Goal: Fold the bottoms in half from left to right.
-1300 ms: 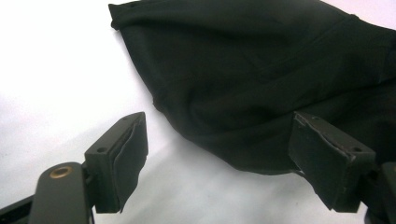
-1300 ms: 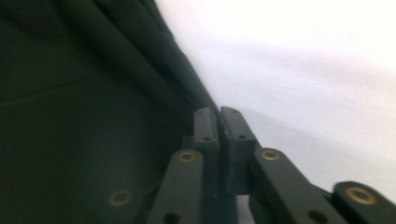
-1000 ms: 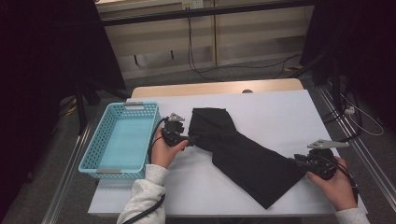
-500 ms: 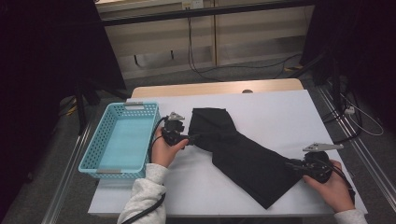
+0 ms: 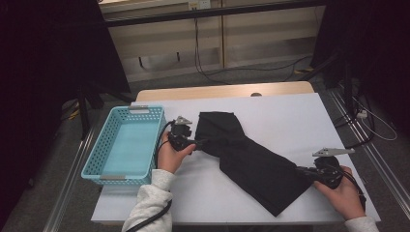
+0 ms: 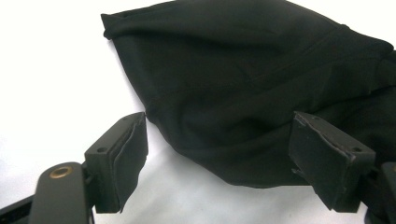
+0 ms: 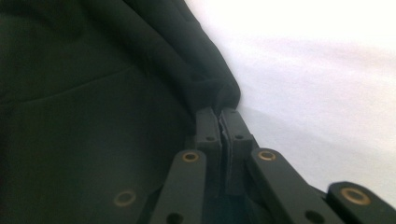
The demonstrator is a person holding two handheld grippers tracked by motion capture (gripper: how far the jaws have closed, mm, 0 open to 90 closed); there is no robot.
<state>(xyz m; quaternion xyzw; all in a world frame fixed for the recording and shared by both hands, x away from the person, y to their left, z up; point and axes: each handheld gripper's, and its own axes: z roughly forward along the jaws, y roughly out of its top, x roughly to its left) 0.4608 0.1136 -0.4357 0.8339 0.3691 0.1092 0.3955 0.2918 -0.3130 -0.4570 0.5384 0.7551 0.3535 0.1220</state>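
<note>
1. A black garment, looking like folded trousers, lies diagonally on the white worktop, its upper end near the worktop's middle and its lower end running toward the person's right side.
2. The left gripper, held in the person's left hand, sits at the garment's left edge, near the upper end.
3. In the left gripper view its jaws stand wide apart, one pad on bare worktop just beside the cloth edge, the other over the cloth; the fabric's rounded hem lies between them, and neither pad presses on it.
4. The right gripper, held in the person's right hand, meets the garment's right edge toward the lower end.
5. Its jaws have just been closing; in the right gripper view they are drawn together on a bunched fold of the black cloth at the garment's edge, with white worktop beyond.
6. A turquoise plastic basket stands at the worktop's left side, just beside the left hand and apart from the garment.
7. A grey sleeve covers the left forearm.
</note>
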